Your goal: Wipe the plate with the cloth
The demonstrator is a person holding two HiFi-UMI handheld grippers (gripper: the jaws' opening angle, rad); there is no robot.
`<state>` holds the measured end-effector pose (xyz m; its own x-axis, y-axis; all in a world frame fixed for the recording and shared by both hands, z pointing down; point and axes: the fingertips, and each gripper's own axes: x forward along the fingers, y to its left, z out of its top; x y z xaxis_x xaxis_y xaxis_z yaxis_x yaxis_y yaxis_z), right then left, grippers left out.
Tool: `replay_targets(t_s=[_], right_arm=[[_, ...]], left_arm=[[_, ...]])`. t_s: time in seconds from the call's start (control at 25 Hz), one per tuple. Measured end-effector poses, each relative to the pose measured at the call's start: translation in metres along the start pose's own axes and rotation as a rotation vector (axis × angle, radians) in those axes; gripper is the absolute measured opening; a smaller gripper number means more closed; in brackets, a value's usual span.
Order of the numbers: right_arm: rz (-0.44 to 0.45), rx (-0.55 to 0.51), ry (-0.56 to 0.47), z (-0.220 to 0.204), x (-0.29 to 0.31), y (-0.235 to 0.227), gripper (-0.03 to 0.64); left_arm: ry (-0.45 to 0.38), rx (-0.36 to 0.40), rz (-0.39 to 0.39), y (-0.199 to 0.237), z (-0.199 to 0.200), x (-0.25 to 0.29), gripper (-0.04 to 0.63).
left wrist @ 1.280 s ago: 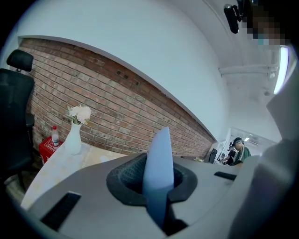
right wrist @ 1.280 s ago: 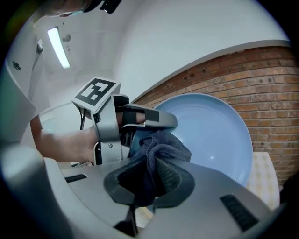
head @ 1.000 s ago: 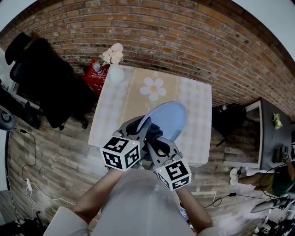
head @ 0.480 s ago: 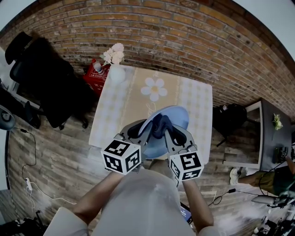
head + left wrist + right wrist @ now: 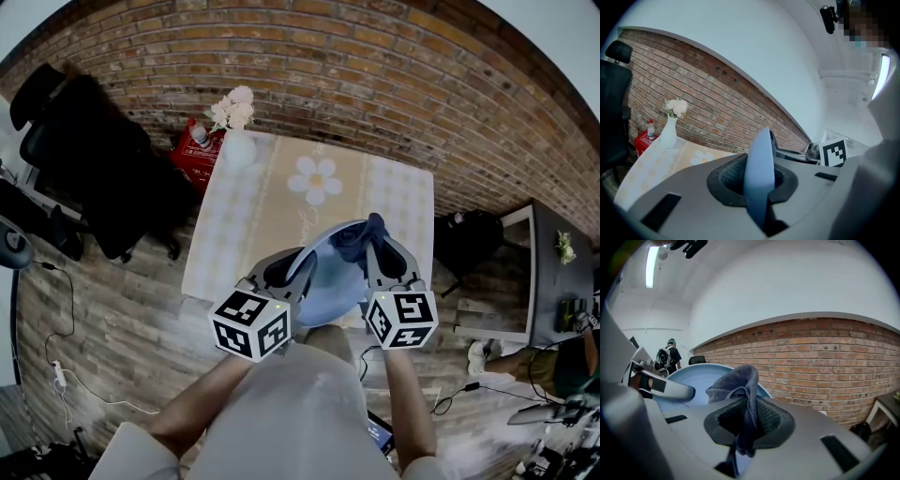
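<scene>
Your left gripper (image 5: 758, 183) is clamped on the plate (image 5: 328, 281). Its own view shows the blue rim standing edge-on between the two jaws, which press on it from either side. The plate is off the table (image 5: 234, 225), tilted steeply, and in the head view it hangs over the table's near edge. Its near-left rim is in that gripper and its far rim points toward the wall (image 5: 375, 84).

Your right gripper (image 5: 743, 425) is pinching the cloth (image 5: 736, 383). The dark fabric is pressed between the jaws, with a bunched fold rising out past the tips and a short tail hanging below them. In the right gripper view that fold lies against the plate's blue face, close to the rim. In the head view the cloth sits at the plate's far-right edge, across the plate from where the left gripper grips it. The two grippers are on opposite sides of the plate, left nearer you and right farther out.

Beyond them the table carries a white vase (image 5: 238, 150) with pale flowers at its far-left corner. A daisy print (image 5: 317, 180) shows near the middle of the table, well clear of the plate.
</scene>
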<state>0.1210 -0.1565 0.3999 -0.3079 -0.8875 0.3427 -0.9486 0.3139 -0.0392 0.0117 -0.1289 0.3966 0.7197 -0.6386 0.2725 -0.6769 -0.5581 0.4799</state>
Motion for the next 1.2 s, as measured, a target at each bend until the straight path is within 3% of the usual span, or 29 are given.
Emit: replay_targets(t_s=[0.32,0.64,1.2], right_arm=[[-0.052,0.046,0.096,-0.04,0.006,-0.017,0.064],[-0.052,0.071,0.165,-0.077,0.004,-0.001,0.063],[0.096,0.078,0.184,-0.083,0.0,0.077,0.063]], left_arm=[[-0.013,-0.036,0.016,0.012,0.006,-0.002,0.048],[-0.04,-0.072,0.031,0.027,0.016,-0.002,0.048],[-0.044,-0.074,0.046,0.042,0.023,0.002,0.048]])
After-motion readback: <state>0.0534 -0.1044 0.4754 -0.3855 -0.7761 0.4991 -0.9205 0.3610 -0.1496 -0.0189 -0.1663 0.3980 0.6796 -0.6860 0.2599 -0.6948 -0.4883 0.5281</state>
